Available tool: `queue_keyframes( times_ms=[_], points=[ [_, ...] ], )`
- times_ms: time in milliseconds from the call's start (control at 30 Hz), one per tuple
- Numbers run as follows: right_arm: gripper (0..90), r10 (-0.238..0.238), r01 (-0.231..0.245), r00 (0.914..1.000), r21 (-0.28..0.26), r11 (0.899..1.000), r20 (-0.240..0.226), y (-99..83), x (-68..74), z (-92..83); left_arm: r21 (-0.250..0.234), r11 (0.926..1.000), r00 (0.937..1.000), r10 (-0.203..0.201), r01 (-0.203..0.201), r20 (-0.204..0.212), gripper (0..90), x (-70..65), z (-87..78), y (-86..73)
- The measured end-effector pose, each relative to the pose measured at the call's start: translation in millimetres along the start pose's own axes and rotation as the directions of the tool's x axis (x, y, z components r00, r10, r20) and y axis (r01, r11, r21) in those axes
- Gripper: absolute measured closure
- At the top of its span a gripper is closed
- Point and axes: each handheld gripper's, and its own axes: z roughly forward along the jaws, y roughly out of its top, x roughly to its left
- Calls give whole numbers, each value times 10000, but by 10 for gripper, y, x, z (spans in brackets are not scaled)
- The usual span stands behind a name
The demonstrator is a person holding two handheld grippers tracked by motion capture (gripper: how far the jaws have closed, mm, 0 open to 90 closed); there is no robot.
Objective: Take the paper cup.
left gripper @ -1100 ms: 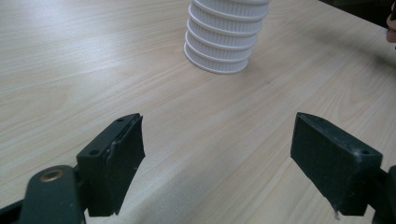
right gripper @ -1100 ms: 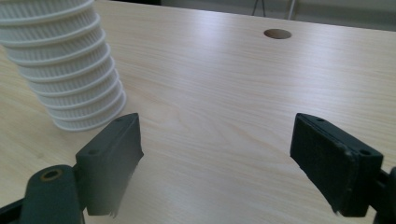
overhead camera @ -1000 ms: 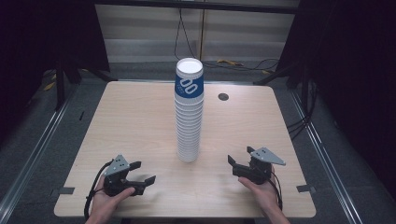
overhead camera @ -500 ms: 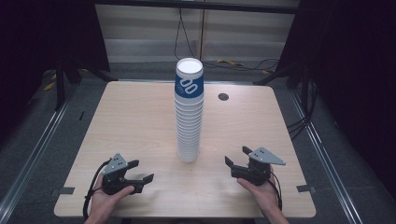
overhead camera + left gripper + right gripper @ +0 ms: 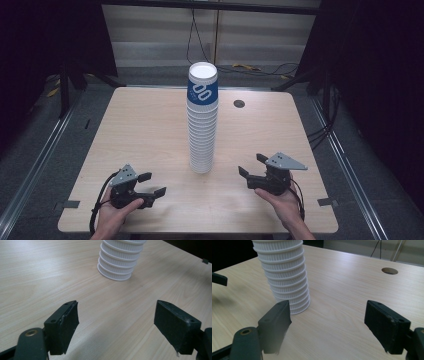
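Two hands at the near edge of a pale wood-grain tabletop (image 5: 140, 130) each hold a black two-jaw gripper, both aimed inward at a tall stack of paper cups (image 5: 202, 125) standing upright at the middle of the tabletop. The left gripper (image 5: 152, 184) sits low near the front left corner, its blocky matte fingers (image 5: 67, 322) spread wide with bare wood between them. The right gripper (image 5: 251, 168), topped by a grey three-cornered plate, hovers at the front right; its jaws have just been closing, yet the fingers (image 5: 387, 325) stand apart with nothing between them.

The stack rests on its widest rim, mouth down, well apart from both grippers and roughly between them. Its lower cups are white, their rolled, finely ribbed rims forming close, even rings. The high view shows the top cup wrapped in a blue band with a white looped mark, and its flat white circular base facing up.

The left gripper view catches the bottom rings of the stack ahead and slightly right of centre, past open tabletop. The right gripper view shows more of the column rising behind its left finger, leaning a little in frame, plus a round cable hole (image 5: 389, 271) cut in the tabletop farther back. Beyond the far edge, the high view takes in dark floor and trailing cables.
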Motion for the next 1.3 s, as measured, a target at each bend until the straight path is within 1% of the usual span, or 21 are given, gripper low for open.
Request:
queue_keyframes(
  times_ms=[67,100,167,233,300,367,433,467,500,567,633,667,733,767,867,1000,1033,1067,1133,1200,1300],
  points=[
    [211,49,-48,9998,82,10000,-168,49,16,-7,-39,10000,10000,-39,38,-28,192,2,-4,-6],
    [211,77,-76,9998,36,10000,-201,70,25,-12,-53,9999,9999,-119,119,63,191,14,-5,-6],
    [209,60,-65,9997,-181,9998,-249,132,33,-24,-54,9999,9999,-124,124,49,186,10,11,-2],
    [209,-15,9,9998,-329,9995,-191,204,42,-11,-6,10000,9999,-64,64,83,181,-2,26,-1],
    [209,41,-53,9994,-375,9993,-336,263,42,18,34,10000,9999,15,-15,131,178,-16,38,-4],
    [209,3,-17,9993,-382,9993,-387,321,42,60,7,10000,10000,6,-6,56,179,-25,46,-5],
    [202,-73,56,9989,-362,9993,-466,384,37,99,-10,10000,9999,-68,68,130,213,-22,50,-2],
    [195,-65,50,9988,-304,9995,-481,409,37,110,-49,10000,10000,-68,68,56,216,-24,50,0],
    [194,21,-32,9983,-197,9998,-577,454,36,125,-97,10000,10000,2,-1,70,214,-26,48,2],
    [191,-39,27,9986,-217,9998,-532,520,38,133,7,10000,9999,89,-89,48,212,-37,47,4],
    [187,-73,51,9985,-403,9992,-545,580,45,124,173,9998,9997,63,-68,243,211,-40,56,-4],
    [187,-154,128,9985,-489,9987,-524,611,46,120,336,9992,9996,208,-214,181,211,-42,59,-9],
    [184,-216,181,9981,-607,9980,-573,676,48,108,503,9975,9987,509,-505,-49,203,-51,60,-9],
    [183,-232,193,9980,-665,9976,-587,707,52,103,475,9971,9981,605,-599,-111,203,-54,58,-4],
    [183,-300,243,9969,-771,9967,-732,799,70,104,435,9966,9972,715,-705,-197,197,-56,55,9],
    [184,-481,404,9950,-876,9953,-875,916,100,123,392,9972,9976,652,-642,-232,184,-50,51,7],
    [185,-514,429,9943,-904,9950,-939,946,105,127,403,9979,9985,520,-511,-194,180,-43,52,0],
    [185,-568,478,9936,-915,9947,-979,975,110,130,374,9982,9988,478,-472,-139,179,-42,53,-4],
    [181,-662,552,9916,-998,9935,-1108,1032,118,136,288,9984,9987,493,-490,-116,181,-40,44,-3],
    [181,-741,599,9878,-1047,9927,-1369,1087,120,137,251,9986,9989,462,-461,-33,182,-45,36,-3],
    [179,-785,639,9866,-1039,9925,-1429,1147,131,147,159,9990,9991,418,-417,-56,182,-51,35,-7]
  ],
)
